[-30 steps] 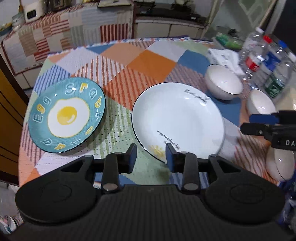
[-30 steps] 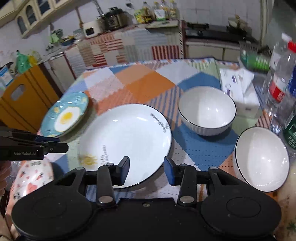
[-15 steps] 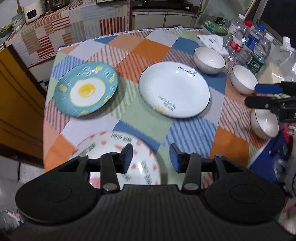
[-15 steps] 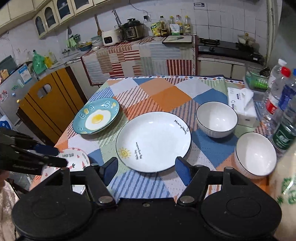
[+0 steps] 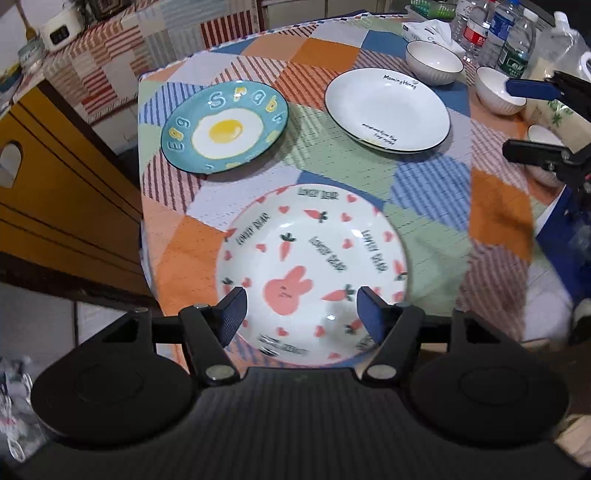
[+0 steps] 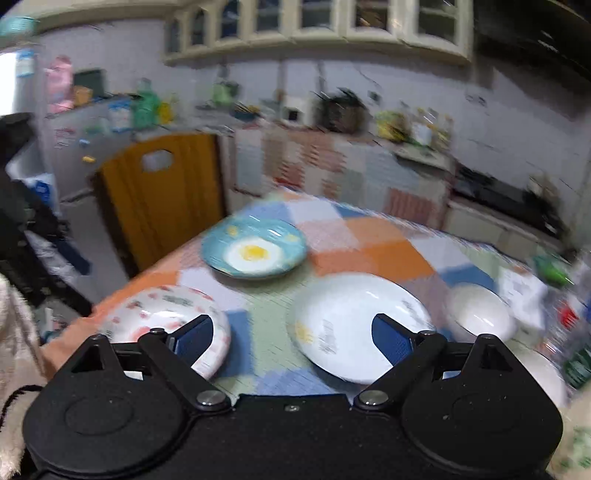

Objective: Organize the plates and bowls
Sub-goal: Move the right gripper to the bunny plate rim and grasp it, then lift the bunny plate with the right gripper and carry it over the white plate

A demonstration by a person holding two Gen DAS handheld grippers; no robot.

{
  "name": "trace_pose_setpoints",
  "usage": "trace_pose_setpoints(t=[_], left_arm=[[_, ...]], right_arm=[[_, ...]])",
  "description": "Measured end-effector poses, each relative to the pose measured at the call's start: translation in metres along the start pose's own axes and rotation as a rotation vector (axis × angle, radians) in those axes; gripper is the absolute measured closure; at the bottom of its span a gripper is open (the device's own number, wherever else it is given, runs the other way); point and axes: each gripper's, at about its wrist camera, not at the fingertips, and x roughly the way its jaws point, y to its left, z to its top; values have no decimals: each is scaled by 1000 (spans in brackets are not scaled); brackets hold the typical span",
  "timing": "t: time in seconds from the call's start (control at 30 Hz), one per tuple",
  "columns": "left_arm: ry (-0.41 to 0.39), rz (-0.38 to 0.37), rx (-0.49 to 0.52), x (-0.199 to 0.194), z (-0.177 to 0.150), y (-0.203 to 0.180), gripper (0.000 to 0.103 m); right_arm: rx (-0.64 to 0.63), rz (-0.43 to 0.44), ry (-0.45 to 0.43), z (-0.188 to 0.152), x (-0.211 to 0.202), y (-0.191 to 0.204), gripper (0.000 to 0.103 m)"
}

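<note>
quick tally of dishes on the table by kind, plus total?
Plates: 3 – egg plate, white plate, bunny plate
Bowls: 3 – far bowl, middle bowl, near bowl, partly hidden by the right gripper
Total: 6

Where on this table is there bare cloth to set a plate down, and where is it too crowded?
Bare cloth lies between the egg plate, the white plate and the rabbit plate, on the far checks behind the first two, and right of the rabbit plate. The far right corner is crowded: white bowls, water bottles, tissue pack.
</note>
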Motion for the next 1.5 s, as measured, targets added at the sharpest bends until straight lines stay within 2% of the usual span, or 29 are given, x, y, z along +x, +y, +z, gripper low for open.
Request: trace_pose_setpoints(t=[0.1, 0.17, 0.23, 0.3, 0.4, 0.5, 0.57, 0.63, 0.73, 0.8, 0.87, 1.03, 1.17, 1.27, 1.5], left_arm=[[-12, -4, 19, 12, -1, 11, 38], [-21, -8, 15, 22, 1, 18, 38], [-17, 6, 14, 34, 3, 23, 38], [7, 1, 1, 50, 5, 31, 38], [51, -21, -91, 73, 7, 50, 39], [74, -52, -130, 88, 3, 63, 43], [85, -67, -131, 94, 0, 65, 51], [104, -78, -129, 98, -4, 65, 55], [133, -83, -139, 101, -9, 63, 62], [159, -91, -162, 102, -11, 61, 64], [171, -90, -169, 104, -13, 58, 71], [174, -86, -223, 108, -18, 64, 90], [172, -127, -312, 111, -22, 77, 98], [168, -145, -364, 113, -23, 84, 98], [99, -114, -412, 96, -25, 95, 91]], right_arm=[[-41, 47, -34, -7, 18, 14, 8], [-39, 46, -8, -11, 35, 21, 8], [-6, 84, 24, -16, 50, 23, 10], [52, 116, 77, -20, 67, 23, 12], [162, 193, 166, -29, 91, 20, 14], [284, 250, 298, -43, 116, 20, 17], [317, 265, 350, -51, 126, 24, 17], [330, 287, 380, -57, 133, 28, 22], [359, 302, 399, -65, 138, 31, 32], [385, 309, 398, -68, 139, 32, 40], [406, 310, 392, -70, 141, 34, 48], [440, 303, 394, -76, 147, 40, 81], [482, 302, 394, -81, 151, 42, 83], [517, 300, 399, -82, 152, 38, 86], [550, 297, 409, -83, 153, 35, 87]])
